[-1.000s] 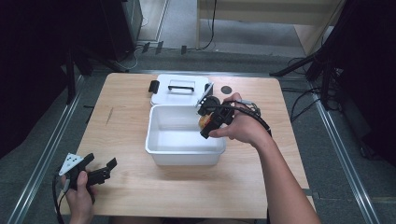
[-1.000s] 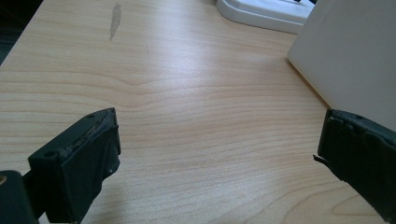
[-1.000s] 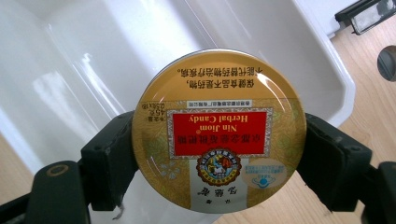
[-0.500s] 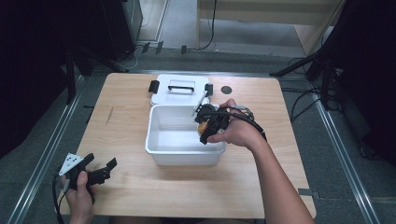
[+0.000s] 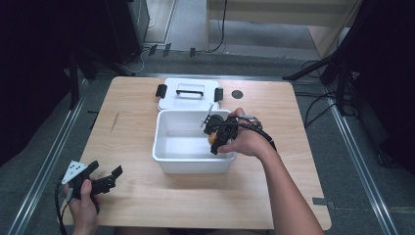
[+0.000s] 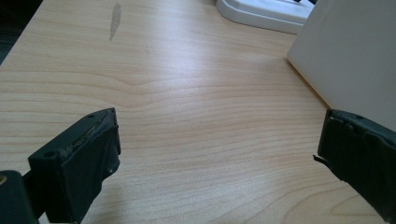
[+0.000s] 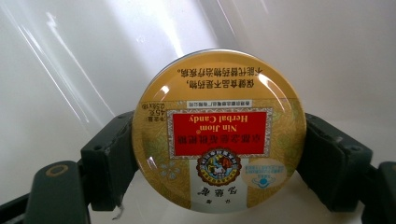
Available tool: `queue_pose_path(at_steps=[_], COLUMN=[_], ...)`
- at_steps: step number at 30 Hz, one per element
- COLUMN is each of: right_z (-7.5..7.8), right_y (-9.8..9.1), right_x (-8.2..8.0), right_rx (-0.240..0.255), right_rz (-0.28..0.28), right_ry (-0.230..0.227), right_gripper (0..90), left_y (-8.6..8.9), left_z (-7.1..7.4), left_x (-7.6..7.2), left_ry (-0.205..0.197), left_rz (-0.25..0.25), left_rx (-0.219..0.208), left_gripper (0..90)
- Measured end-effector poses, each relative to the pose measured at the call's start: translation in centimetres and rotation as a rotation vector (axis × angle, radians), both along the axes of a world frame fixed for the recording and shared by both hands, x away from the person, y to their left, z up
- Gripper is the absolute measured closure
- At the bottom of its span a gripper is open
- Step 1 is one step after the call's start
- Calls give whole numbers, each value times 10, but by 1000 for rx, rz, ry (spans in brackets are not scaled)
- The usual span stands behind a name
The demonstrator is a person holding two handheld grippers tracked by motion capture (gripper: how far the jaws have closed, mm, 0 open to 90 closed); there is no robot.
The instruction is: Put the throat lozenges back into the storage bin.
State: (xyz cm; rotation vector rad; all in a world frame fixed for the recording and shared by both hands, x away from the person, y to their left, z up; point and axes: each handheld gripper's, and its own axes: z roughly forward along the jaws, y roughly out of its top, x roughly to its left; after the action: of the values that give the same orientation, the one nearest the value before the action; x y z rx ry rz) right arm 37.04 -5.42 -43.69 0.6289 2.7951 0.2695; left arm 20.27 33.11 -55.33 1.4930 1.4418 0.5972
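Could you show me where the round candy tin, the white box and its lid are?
Candy tin (image 7: 219, 130), right gripper view: the red label on its face.
White box (image 5: 193, 164), high view: its near outer wall.
Lid (image 5: 189, 101), high view: its flat top, just in front of the black handle.

Gold tin (image 7: 219, 133) with red label; white bin (image 5: 169, 157); black tongs (image 7: 219, 158).

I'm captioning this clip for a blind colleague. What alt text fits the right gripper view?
A round yellow candy tin with a red label, seen upside down, is clamped between the right tool's two black jaws. Behind it is the glossy white inside of a plastic bin.
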Motion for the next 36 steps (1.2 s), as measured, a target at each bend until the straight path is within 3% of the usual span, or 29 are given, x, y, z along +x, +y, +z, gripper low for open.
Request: queue_pose_path(at_steps=[4, 8, 14, 29, 36], right_z=[-1, -5, -8, -8, -8], right_y=[2, 5, 10, 9, 9], right_x=[1, 1, -1, -4, -5], right_rx=[-17, -72, -136, -141, -142], right_rz=[19, 65, 99, 160, 158], right_ry=[-9, -32, -28, -18, -21], right_gripper=[204, 204, 203, 201, 197], left_y=[0, 0, 0, 0, 0], left_z=[0, 0, 0, 0, 0], left_x=[0, 0, 0, 0, 0], left_ry=[1, 1, 2, 5, 3], left_rz=[1, 1, 1, 1, -1], left_rx=[-1, -1, -1, 0, -1], left_gripper=[0, 0, 0, 0, 0])
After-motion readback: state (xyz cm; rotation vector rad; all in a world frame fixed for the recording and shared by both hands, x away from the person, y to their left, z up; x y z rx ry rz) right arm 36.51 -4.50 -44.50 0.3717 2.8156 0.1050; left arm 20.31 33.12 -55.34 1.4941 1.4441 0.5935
